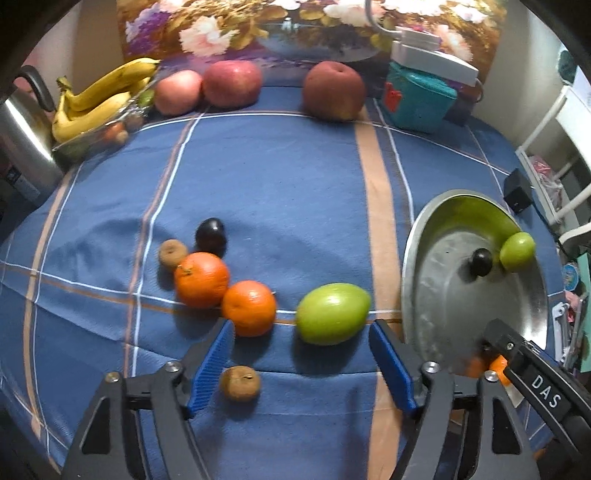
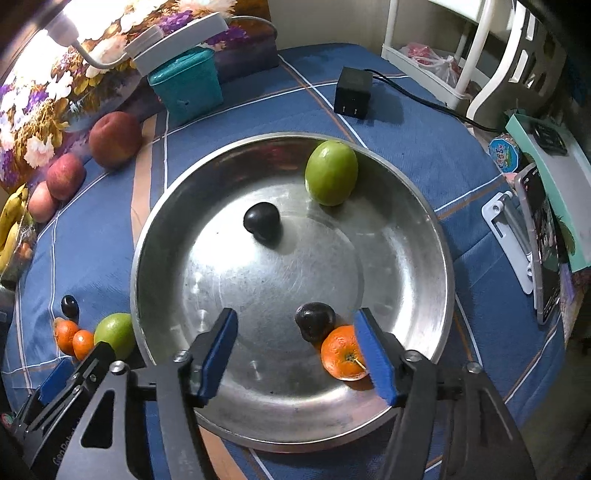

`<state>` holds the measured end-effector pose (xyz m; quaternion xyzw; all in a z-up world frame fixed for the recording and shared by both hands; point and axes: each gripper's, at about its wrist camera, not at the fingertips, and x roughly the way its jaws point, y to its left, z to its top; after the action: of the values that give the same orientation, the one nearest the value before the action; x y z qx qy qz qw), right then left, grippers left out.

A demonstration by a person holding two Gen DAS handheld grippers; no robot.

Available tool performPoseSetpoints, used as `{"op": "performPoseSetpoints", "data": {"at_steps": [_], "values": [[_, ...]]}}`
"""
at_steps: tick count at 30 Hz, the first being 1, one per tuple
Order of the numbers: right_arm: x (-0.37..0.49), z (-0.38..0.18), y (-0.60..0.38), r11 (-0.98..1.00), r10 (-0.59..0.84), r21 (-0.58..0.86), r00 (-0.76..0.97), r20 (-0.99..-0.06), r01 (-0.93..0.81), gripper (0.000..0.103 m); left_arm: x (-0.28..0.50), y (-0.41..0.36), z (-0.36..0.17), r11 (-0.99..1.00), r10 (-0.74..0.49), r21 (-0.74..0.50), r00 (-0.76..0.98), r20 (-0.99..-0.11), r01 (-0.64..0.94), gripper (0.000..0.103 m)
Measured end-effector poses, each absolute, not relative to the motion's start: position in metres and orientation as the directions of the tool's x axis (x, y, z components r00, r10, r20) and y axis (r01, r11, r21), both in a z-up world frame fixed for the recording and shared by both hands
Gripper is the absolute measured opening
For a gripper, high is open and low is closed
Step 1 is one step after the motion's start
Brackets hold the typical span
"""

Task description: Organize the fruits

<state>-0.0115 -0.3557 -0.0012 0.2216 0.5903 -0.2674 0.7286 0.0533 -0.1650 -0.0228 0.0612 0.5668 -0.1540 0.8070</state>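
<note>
My left gripper is open over the blue cloth, with a green fruit just past its fingertips. Nearby lie two oranges, a dark plum and two brown fruits. My right gripper is open above the metal basin. The basin holds a green fruit, two dark plums and an orange beside the right finger.
Three apples line the back by a flowered box. Bananas lie in a glass dish, beside a kettle. A teal container, a black adapter and a phone stand border the basin.
</note>
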Motion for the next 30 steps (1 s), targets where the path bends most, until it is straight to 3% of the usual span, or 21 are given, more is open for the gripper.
{"op": "performPoseSetpoints", "data": {"at_steps": [2, 8, 10, 12, 17, 30], "values": [[-0.012, -0.002, -0.355, 0.762, -0.132, -0.001, 0.154, -0.979, 0.648, 0.071, 0.054, -0.163, -0.023, 0.948, -0.166, -0.064, 0.315, -0.935, 0.31, 0.092], [-0.011, -0.005, -0.352, 0.771, -0.131, -0.01, 0.143, -0.981, 0.637, 0.073, 0.053, -0.153, -0.025, 0.957, -0.14, -0.045, 0.321, -0.937, 0.286, 0.103], [-0.01, -0.005, -0.35, 0.774, -0.132, -0.012, 0.143, -0.981, 0.633, 0.074, 0.057, -0.152, -0.025, 0.959, -0.139, -0.046, 0.323, -0.936, 0.279, 0.103], [-0.01, -0.005, -0.349, 0.776, -0.126, -0.007, 0.143, -0.982, 0.631, 0.087, 0.058, -0.15, -0.024, 0.961, -0.136, -0.044, 0.328, -0.935, 0.272, 0.103], [-0.01, -0.002, -0.348, 0.775, -0.136, -0.008, 0.155, -0.978, 0.632, 0.093, 0.061, -0.144, -0.026, 0.968, -0.123, -0.04, 0.329, -0.936, 0.247, 0.103], [-0.011, 0.001, -0.348, 0.768, -0.159, -0.028, 0.148, -0.976, 0.64, 0.094, 0.061, -0.139, -0.027, 0.971, -0.114, -0.036, 0.327, -0.938, 0.235, 0.103]]}}
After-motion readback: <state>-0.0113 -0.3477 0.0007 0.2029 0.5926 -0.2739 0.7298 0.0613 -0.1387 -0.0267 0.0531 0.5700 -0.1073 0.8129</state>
